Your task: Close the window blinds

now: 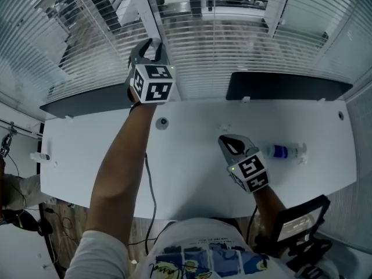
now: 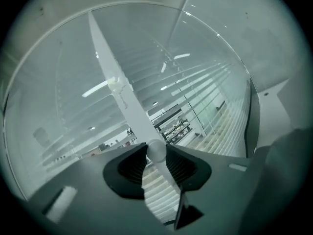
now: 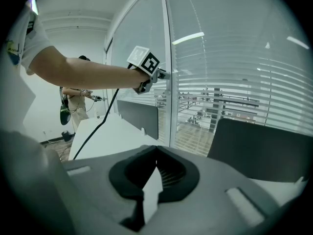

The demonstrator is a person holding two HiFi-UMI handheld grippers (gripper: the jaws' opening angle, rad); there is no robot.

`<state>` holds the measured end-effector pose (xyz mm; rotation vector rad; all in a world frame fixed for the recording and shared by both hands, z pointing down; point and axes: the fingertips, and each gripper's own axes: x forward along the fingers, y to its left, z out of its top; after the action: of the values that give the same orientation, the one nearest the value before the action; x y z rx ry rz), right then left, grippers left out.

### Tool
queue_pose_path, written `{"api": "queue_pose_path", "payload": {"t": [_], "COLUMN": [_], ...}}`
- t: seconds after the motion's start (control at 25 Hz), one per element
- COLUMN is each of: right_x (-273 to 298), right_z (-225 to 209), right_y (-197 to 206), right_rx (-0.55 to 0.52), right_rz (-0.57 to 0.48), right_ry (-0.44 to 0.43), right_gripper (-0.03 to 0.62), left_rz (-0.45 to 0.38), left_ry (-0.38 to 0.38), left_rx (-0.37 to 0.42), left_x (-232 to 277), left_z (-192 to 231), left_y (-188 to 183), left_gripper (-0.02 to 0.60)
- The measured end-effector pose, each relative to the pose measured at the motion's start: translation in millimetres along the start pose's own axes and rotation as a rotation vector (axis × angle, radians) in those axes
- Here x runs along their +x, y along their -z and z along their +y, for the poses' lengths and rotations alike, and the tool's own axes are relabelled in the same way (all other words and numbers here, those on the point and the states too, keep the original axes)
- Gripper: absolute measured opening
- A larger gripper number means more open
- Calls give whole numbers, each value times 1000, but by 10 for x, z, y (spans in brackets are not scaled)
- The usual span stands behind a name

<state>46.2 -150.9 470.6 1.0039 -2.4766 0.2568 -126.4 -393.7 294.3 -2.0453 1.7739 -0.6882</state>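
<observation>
Window blinds (image 1: 232,45) hang at the far side of the counter (image 1: 104,156), their white slats tilted apart enough that a room shows through them.

Nearest the person, the right tongs (image 1: 228,144) sit low over the white counter. The right gripper view shows their tips (image 3: 155,153) brought together with nothing between them. Just beside them on the counter lies a small clear bottle (image 1: 285,151) with a blue label, on its side. A thin black cable (image 1: 150,179) trails down along the left forearm.

Farther out, two dark panels (image 1: 285,86) stand along the counter's far edge, right in front of the slats.

Beyond those, the left arm is stretched out to the blinds beside the white window post (image 1: 152,10). There the left tongs (image 1: 152,46) are raised, tilted over, and clamped on a white wand (image 2: 156,151). Its rounded body is pressed between both ribbed pads (image 2: 182,166).
</observation>
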Motion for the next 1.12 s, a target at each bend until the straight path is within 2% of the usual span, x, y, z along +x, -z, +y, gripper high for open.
{"api": "queue_pose_path", "payload": {"t": [0.24,0.48,0.6,0.68,0.96,1.12], "right_x": [5,2,16,15,8,-12], "right_z": [-7,-1,8,13,-1,-34], "right_y": [-12,3,-19,-27,-25,5], "right_rx": [5,9,9,9,8,9], "right_rz": [0,1,2,0,-2,-2], "right_ry": [1,1,-1,-2,3,14], "right_gripper": [3,3,3,3,3,3], "left_rz": [-14,-28,-37,-41,-32,-26], "left_ry": [-4,3,18,18,4,11], "left_rx": [-306,-498,-567,-550,-344,-251], "left_x": [-15,-53,-52,-59,-24,-63], "left_z": [62,86,89,78,61,9], "left_y": [-14,9,14,13,41,86], "left_gripper": [123,123,123,123,142,163]}}
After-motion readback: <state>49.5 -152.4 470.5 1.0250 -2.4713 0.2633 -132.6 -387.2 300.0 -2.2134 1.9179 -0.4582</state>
